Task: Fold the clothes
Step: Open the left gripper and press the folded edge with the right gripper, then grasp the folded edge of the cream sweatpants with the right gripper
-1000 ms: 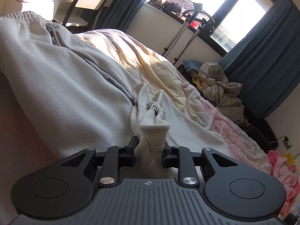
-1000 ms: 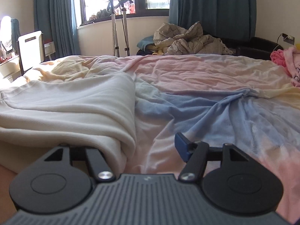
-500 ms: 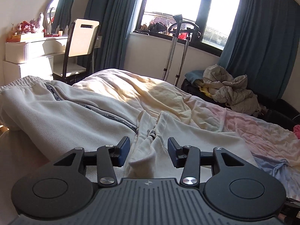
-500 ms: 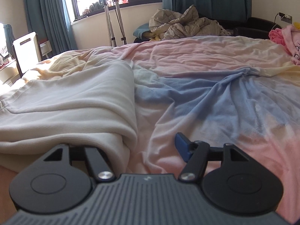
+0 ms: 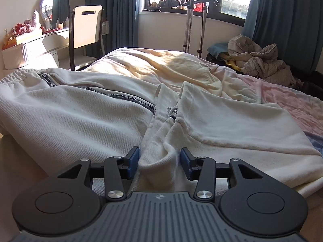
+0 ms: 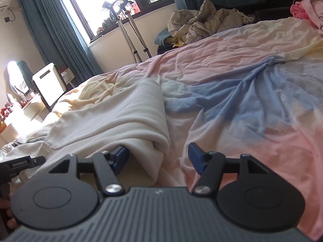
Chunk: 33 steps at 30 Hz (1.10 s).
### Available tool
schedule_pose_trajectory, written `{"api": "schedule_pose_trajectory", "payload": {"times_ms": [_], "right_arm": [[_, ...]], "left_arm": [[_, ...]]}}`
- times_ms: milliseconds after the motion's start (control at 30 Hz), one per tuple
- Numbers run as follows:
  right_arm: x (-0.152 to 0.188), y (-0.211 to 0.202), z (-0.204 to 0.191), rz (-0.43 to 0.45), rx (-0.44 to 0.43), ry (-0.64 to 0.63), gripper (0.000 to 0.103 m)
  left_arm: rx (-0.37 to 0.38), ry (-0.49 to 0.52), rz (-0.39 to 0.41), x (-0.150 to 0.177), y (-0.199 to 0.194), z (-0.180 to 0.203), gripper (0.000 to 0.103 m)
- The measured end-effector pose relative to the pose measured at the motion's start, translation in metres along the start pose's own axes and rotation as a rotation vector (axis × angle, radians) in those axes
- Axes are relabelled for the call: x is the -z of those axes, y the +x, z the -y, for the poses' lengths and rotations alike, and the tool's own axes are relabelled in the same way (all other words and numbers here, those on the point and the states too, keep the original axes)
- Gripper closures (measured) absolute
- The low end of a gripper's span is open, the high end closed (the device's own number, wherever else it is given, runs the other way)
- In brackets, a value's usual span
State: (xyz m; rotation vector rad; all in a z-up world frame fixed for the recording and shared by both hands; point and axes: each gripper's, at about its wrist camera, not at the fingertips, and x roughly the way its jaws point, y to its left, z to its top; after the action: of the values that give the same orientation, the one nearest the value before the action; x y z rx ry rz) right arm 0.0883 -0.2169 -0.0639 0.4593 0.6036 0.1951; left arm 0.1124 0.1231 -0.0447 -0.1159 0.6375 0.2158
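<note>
A cream hooded sweatshirt [image 5: 84, 121] lies spread across the near side of the bed [image 5: 282, 100], its zipper with a dark lettered tape running from the ribbed hem at the far left toward the middle. The bed's cover is pale yellow beyond the sweatshirt and turns pink and blue on the side away from it.

The left gripper [image 5: 159, 162] sits low at the sweatshirt's near edge. Its fingers [image 5: 133, 159] have just been opening and now stand partly apart; a bunched fold of the sweatshirt's cloth lies between the blue pads, which do not press on it.

In the right wrist view the right gripper [image 6: 158, 158] is at the sweatshirt's other end, where a folded edge of the cream cloth [image 6: 129, 119] droops over the side of the bed. Its fingers [image 6: 196, 159] stand wide; the hanging fold falls between them, close to the left pad and clear of the right one, so nothing is gripped. Part of the other gripper's handle shows at the far left edge of this view, just beside the sweatshirt.

Beyond the sweatshirt, past the far side of the bed, stand a garment steamer [image 5: 191, 16] below the window, a heap of grey bedding [image 5: 260, 60], and a chair [image 5: 85, 28] at a white dressing counter [image 5: 32, 48].
</note>
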Motion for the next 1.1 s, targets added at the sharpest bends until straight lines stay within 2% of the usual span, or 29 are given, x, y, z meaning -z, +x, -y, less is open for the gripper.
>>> {"api": "schedule_pose_trajectory", "payload": {"times_ms": [67, 200, 267, 400, 467, 667, 733, 800, 833, 967, 1000, 1067, 1100], "right_arm": [[-0.004, -0.012, 0.004, 0.034, -0.071, 0.068, 0.037], [-0.019, -0.008, 0.012, 0.080, -0.126, 0.153, 0.036], [-0.023, 0.013, 0.019, 0.043, -0.141, 0.198, 0.036], [-0.020, 0.057, 0.034, -0.099, -0.181, 0.274, 0.036], [-0.017, 0.071, 0.044, -0.140, -0.192, 0.322, 0.030], [-0.020, 0.076, 0.045, -0.145, -0.298, 0.396, 0.027], [-0.024, 0.072, 0.045, -0.123, -0.368, 0.429, 0.027], [-0.027, 0.072, 0.054, -0.108, -0.453, 0.517, 0.027], [-0.027, 0.074, 0.058, -0.116, -0.468, 0.548, 0.027], [-0.022, 0.095, 0.057, -0.247, -0.355, 0.538, 0.029], [-0.022, 0.098, 0.051, -0.260, -0.350, 0.502, 0.028], [-0.026, 0.098, 0.034, -0.262, -0.337, 0.410, 0.019], [-0.029, 0.097, 0.027, -0.253, -0.314, 0.387, 0.019]], "left_arm": [[-0.005, 0.005, -0.001, 0.000, 0.001, 0.002, 0.054], [-0.012, 0.014, -0.004, -0.001, 0.001, 0.004, 0.053], [-0.013, 0.016, -0.005, -0.001, 0.002, 0.005, 0.052], [-0.014, 0.024, -0.005, -0.001, 0.003, 0.006, 0.051], [-0.009, 0.023, -0.007, -0.001, 0.003, 0.005, 0.051], [-0.009, 0.016, -0.011, -0.001, 0.004, 0.005, 0.051], [-0.008, 0.009, -0.012, -0.002, 0.004, 0.004, 0.051], [-0.007, 0.005, -0.012, -0.002, 0.004, 0.004, 0.051], [-0.007, 0.003, -0.012, -0.002, 0.004, 0.004, 0.051], [-0.007, 0.012, -0.011, -0.002, 0.005, 0.005, 0.051], [-0.005, 0.016, -0.011, -0.002, 0.005, 0.005, 0.051], [0.001, 0.013, -0.009, -0.003, 0.005, 0.003, 0.051], [0.005, 0.010, -0.007, -0.004, 0.005, 0.002, 0.051]]}}
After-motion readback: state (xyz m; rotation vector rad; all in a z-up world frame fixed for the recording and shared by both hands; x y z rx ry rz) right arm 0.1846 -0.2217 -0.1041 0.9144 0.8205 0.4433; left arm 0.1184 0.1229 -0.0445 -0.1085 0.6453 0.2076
